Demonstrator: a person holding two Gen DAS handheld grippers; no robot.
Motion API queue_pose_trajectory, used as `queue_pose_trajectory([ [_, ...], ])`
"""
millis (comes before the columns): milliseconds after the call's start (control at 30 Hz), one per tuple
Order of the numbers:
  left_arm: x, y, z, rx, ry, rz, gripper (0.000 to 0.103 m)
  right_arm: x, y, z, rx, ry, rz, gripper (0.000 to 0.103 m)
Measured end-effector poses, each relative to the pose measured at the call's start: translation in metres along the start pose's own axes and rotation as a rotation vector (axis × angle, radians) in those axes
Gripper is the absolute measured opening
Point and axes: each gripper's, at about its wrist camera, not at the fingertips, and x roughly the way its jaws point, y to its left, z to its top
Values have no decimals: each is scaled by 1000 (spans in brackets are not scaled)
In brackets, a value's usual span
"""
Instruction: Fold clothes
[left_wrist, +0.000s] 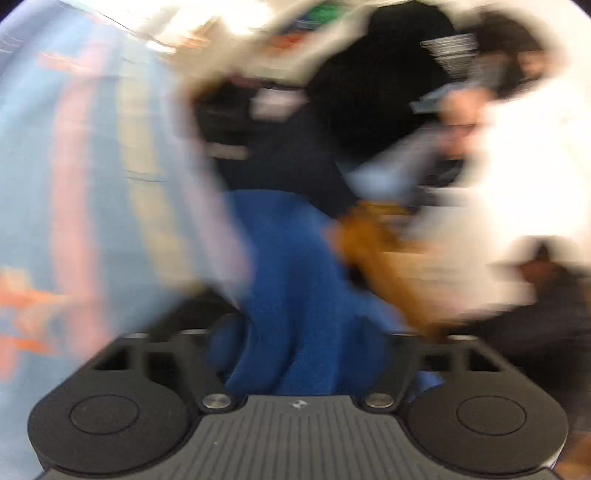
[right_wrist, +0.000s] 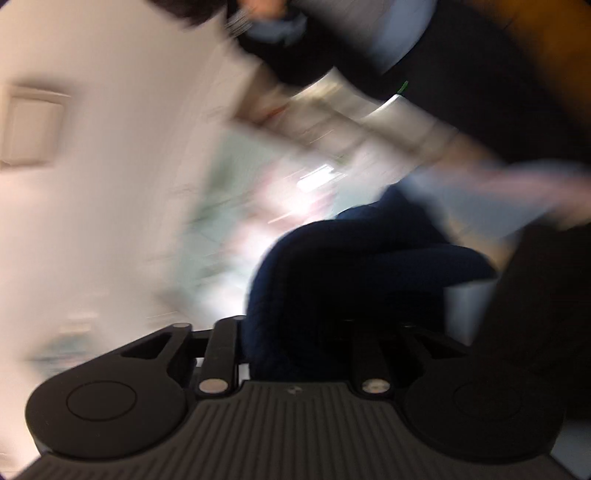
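Observation:
Both views are heavily motion-blurred. In the left wrist view a blue fleece garment (left_wrist: 291, 254) bunches up between the fingers of my left gripper (left_wrist: 299, 328), which is shut on it; the cloth hides the fingertips. A light blue cloth with pink and orange stripes (left_wrist: 81, 177) hangs across the left side. In the right wrist view a fleece garment that looks dark navy in shadow (right_wrist: 354, 258) fills the gap of my right gripper (right_wrist: 299, 332), which is shut on it. A light blue and pink cloth (right_wrist: 491, 192) trails off to the right.
A person in a white top (left_wrist: 524, 155) is at the right of the left wrist view, with a brown blurred shape (left_wrist: 373, 251) below. The right wrist view shows a pale wall (right_wrist: 92, 184) and a dark area (right_wrist: 461, 74) at the top right.

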Motion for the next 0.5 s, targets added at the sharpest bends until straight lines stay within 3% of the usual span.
queue_pose_trajectory([
  [33, 8, 15, -7, -14, 2, 74, 71, -7, -15, -1, -15, -21, -86, 55],
  [67, 9, 28, -15, -44, -9, 110, 70, -19, -26, -7, 7, -30, -105, 59],
  [167, -18, 59, -45, -60, -56, 77, 71, -53, -61, -27, 72, -59, -162, 58],
  [333, -98, 93, -98, -95, -130, 64, 84, -107, -112, -60, 171, -110, -246, 58],
  [500, -186, 111, -149, -104, -171, 110, 95, -100, -73, -92, 170, -153, -167, 64],
])
